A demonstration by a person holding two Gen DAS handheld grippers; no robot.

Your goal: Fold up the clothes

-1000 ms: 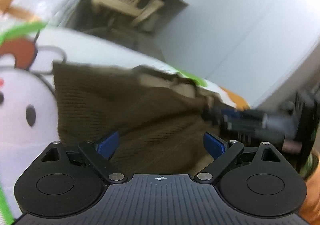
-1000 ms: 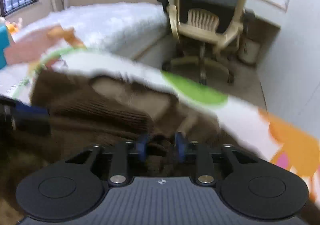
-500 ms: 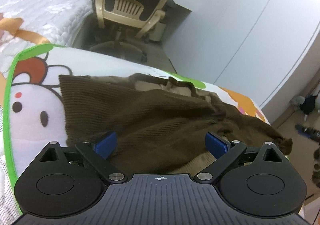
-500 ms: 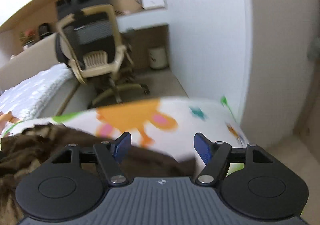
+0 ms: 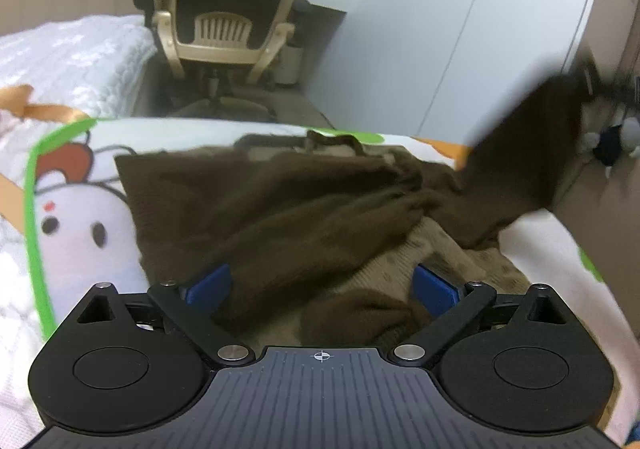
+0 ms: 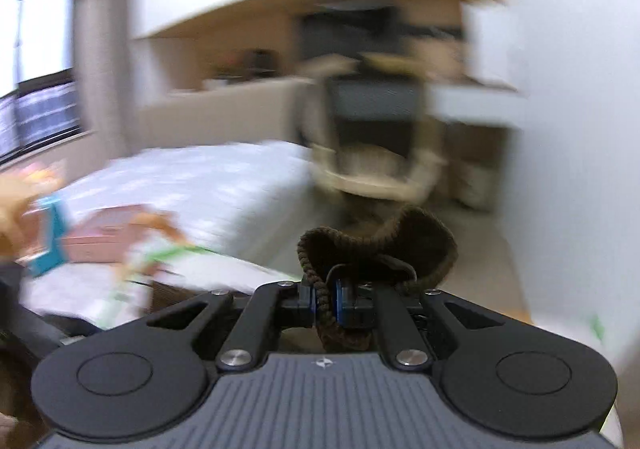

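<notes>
A dark brown knit sweater (image 5: 304,209) lies crumpled on a cartoon-print blanket (image 5: 80,225) over the bed. My left gripper (image 5: 320,285) hovers open just above its near part, blue pads wide apart with nothing between them. At the right of the left wrist view a brown sleeve (image 5: 532,153) rises off the bed, blurred. My right gripper (image 6: 332,303) is shut on the ribbed cuff of that sleeve (image 6: 380,249), which loops up ahead of the jaws. The right wrist view is smeared by motion.
A beige and black office chair (image 5: 224,21) stands beyond the bed's far edge, also seen as the chair (image 6: 376,153) in the right wrist view. A white quilted cover (image 5: 68,57) lies at far left. White wardrobe doors (image 5: 460,29) rise at the right. Soft toys (image 5: 616,137) sit on the floor.
My right gripper, open half a second ago, has shut on the sleeve cuff and swung it up off the bed. The left gripper stays open above the sweater, shifted slightly.
</notes>
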